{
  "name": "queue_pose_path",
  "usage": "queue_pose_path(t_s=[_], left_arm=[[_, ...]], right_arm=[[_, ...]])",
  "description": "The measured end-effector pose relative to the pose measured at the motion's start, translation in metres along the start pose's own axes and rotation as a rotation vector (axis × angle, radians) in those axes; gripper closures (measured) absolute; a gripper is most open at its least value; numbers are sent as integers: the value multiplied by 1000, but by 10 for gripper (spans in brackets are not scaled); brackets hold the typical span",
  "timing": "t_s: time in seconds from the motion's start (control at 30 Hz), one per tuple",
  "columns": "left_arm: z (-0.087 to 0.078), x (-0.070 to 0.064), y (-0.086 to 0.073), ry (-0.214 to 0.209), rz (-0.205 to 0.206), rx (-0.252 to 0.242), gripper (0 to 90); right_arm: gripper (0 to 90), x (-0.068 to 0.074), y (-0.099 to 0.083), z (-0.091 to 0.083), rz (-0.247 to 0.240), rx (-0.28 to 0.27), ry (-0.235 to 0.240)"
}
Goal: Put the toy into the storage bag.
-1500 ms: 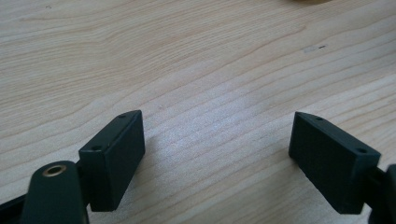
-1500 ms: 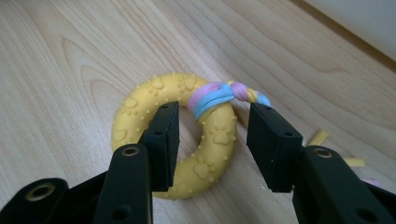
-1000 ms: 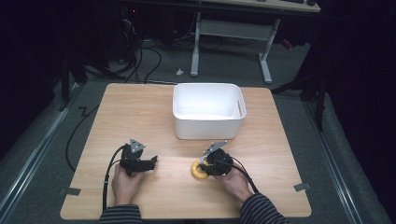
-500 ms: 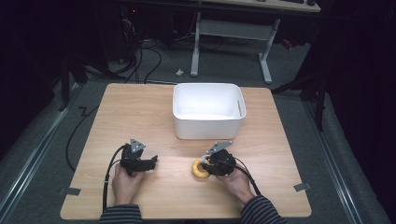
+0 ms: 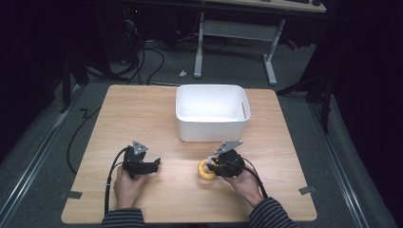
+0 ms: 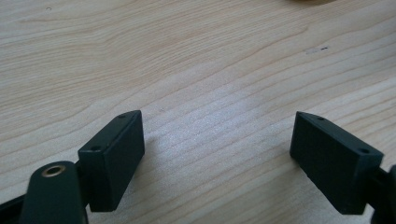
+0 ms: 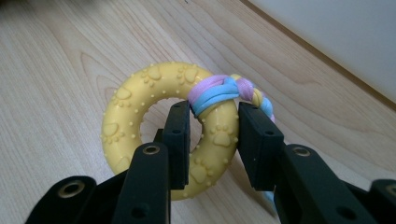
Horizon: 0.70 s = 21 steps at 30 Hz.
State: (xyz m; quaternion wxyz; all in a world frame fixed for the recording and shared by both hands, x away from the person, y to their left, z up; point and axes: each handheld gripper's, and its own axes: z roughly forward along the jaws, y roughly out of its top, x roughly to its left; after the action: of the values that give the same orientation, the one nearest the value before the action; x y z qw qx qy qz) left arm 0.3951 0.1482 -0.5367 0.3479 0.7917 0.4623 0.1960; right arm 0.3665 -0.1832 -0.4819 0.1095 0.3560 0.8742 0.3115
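A yellow ring toy (image 7: 135, 100) with paw prints and a pink-blue braided rope (image 7: 219, 91) lies low over the wooden table (image 5: 142, 118). My right gripper (image 7: 214, 116) is shut on the ring's rim, one jaw through the hole and one outside. In the high view this gripper (image 5: 212, 167) sits at the front right with the ring (image 5: 204, 170) at its left tip. My left gripper (image 5: 154, 165) rests at the front left, and its own view shows it open (image 6: 219, 140) over bare wood with nothing between the jaws.
A white empty bin (image 5: 211, 130) stands at the table's middle back, just beyond the right gripper. Its wall (image 7: 336, 42) shows in the right gripper view. Cables trail from both grippers toward the front edge. Table legs and cables are on the floor behind.
The right gripper and the ring have shifted slightly to the right and toward the bin. The left gripper has stayed where it was.
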Motion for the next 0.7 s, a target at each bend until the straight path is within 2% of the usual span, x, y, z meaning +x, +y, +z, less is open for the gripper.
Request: queue_pose_path(t_s=[0.27, 0.47, 0.7], left_arm=[[0, 0, 0, -3, 2, 0, 180], [0, 0, 0, -3, 1, 0, 183], [0, 0, 0, -2, 2, 0, 181]], right_arm=[[667, -18, -4, -20, 81, -20, 1], [667, -29, -8, -43, 99, -59, -13], [666, -38, -12, -59, 122, -71, -20]])
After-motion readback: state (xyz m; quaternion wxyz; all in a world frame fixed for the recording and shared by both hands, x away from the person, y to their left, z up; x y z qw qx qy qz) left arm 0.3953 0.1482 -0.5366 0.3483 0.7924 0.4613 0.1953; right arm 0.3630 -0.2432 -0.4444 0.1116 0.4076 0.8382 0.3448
